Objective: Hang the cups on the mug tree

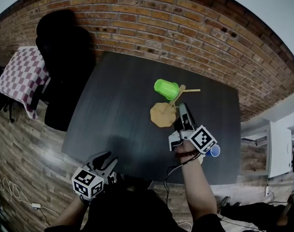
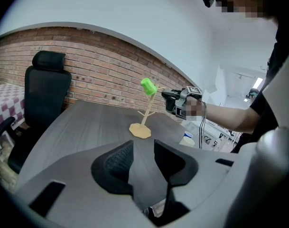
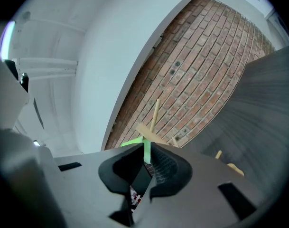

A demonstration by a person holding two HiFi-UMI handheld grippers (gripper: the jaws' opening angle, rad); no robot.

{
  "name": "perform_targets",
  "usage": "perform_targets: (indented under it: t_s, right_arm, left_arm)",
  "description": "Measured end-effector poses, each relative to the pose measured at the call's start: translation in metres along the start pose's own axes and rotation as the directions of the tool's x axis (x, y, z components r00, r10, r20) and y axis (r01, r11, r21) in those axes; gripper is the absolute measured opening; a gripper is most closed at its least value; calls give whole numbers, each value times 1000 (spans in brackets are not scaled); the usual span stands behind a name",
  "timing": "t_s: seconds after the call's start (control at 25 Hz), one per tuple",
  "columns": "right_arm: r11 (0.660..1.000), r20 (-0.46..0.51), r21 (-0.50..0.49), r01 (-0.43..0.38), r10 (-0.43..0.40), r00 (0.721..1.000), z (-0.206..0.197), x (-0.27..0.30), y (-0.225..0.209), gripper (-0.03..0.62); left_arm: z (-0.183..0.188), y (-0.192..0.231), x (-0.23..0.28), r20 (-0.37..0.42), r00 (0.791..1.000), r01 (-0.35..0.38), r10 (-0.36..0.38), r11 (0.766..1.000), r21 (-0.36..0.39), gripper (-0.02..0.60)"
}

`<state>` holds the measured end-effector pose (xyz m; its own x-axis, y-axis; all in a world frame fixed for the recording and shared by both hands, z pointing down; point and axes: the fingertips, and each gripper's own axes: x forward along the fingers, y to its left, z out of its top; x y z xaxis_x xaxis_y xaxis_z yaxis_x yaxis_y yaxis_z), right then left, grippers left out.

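Note:
A wooden mug tree [image 1: 162, 114] stands on the dark table [image 1: 118, 105], right of its middle. A green cup [image 1: 166, 88] hangs tilted at the tree's top; it also shows in the left gripper view [image 2: 148, 86]. My right gripper [image 1: 182, 106] reaches level to the tree from the near side. In the right gripper view its jaws [image 3: 146, 148] are shut on a thin green strip, the green cup's handle [image 3: 146, 151], beside a wooden peg [image 3: 156, 113]. A blue cup [image 1: 215, 150] and a pale cup [image 2: 187, 141] stand by the right wrist. My left gripper [image 1: 105, 161] is open and empty over the table's near edge.
A black office chair [image 1: 64, 47] stands at the table's far left corner, with a checkered cloth [image 1: 21, 76] beyond it. A brick wall [image 1: 185, 23] runs behind the table. A white cabinet [image 1: 279, 149] is off the right edge. Cables [image 1: 11, 192] lie on the floor.

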<state>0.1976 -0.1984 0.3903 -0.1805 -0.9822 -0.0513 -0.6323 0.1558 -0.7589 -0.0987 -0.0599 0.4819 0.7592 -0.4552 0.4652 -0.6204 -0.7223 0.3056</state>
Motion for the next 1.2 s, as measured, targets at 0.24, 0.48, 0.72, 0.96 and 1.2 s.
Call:
perform_targets:
  t_s: [0.24, 0.48, 0.72, 0.96, 1.2]
  right_arm:
    - [999, -26, -41, 29, -30, 999, 3, -21, 2, 41]
    - [988, -86, -155, -9, -5, 996, -8, -43, 25, 41]
    - [929, -167, -369, -13, -52, 985, -44, -90, 43, 41]
    - [908, -272, -418, 37, -164, 948, -100, -146, 54, 41]
    - [857, -322, -514, 33, -229, 919, -133, -173, 58, 41]
  left_arm:
    - [1, -7, 3, 5, 1000, 0, 0, 1000, 4, 146]
    - [15, -9, 8, 47, 999, -16, 15, 999, 28, 146]
    - [19, -10, 1, 96, 995, -44, 42, 999, 18, 145]
    - [41, -26, -11, 173, 985, -23, 18, 999, 25, 116]
    - [52, -51, -4, 195, 980, 23, -41, 996, 91, 95]
